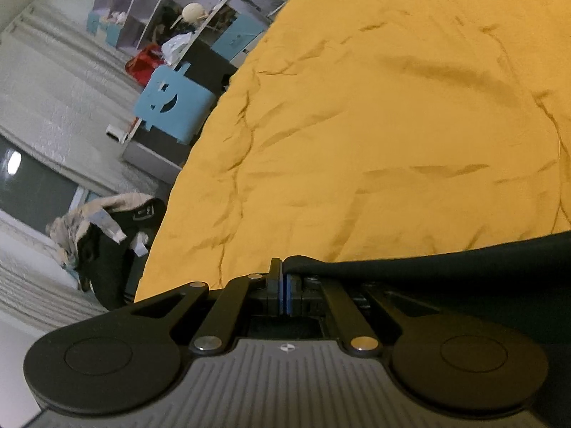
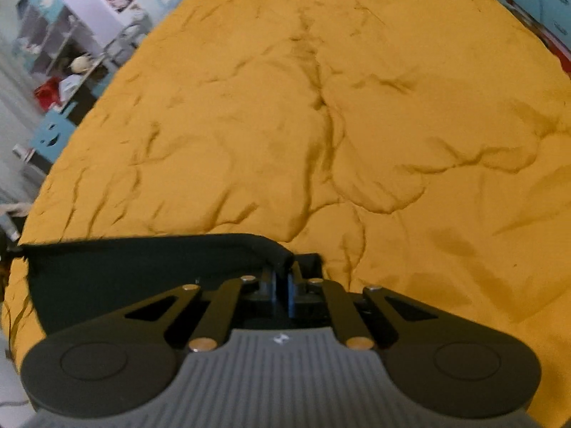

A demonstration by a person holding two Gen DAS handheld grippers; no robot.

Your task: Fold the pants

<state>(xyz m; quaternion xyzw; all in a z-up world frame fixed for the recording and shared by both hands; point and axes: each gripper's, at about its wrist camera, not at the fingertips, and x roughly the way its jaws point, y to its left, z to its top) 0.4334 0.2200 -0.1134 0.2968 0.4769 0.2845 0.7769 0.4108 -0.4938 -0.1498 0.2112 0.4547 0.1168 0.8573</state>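
Observation:
The pants [image 1: 446,274] are dark, nearly black cloth. In the left wrist view my left gripper [image 1: 284,271] is shut on one edge of them, and the cloth stretches away to the right above the yellow bedspread [image 1: 357,125]. In the right wrist view my right gripper [image 2: 287,267] is shut on the other end of the pants [image 2: 142,267], and the cloth runs taut to the left. Most of the pants hang below both grippers, out of sight.
The rumpled yellow bedspread [image 2: 321,125] fills most of both views. Left of the bed are a blue stool [image 1: 175,107], shelves with clutter [image 1: 171,10], a pile of clothes [image 1: 103,235] on the floor and a window with curtains [image 1: 43,114].

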